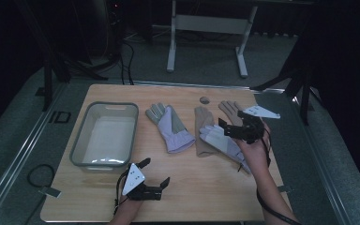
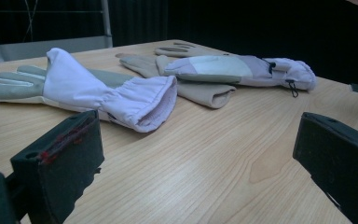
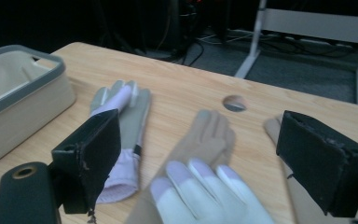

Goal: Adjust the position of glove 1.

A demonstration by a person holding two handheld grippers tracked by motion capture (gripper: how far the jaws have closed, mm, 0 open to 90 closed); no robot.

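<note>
The lilac-and-grey fabric work glove point(image 1: 224, 143), lying right of the grey plastic bin point(image 1: 104, 134) atop a tan knit glove point(image 1: 203, 132), sits beneath the right gripper point(image 1: 231, 127), jaws spread, ungrasped, while its mate point(image 1: 169, 127) lies nearer the bin and the left gripper point(image 1: 155, 172) waits open, nothing binned, nothing blocking

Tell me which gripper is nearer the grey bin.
Left. The left gripper sits open just below the grey bin, near its front right corner. The right gripper is open across the table, over the gloves, well to the bin's right.
</note>
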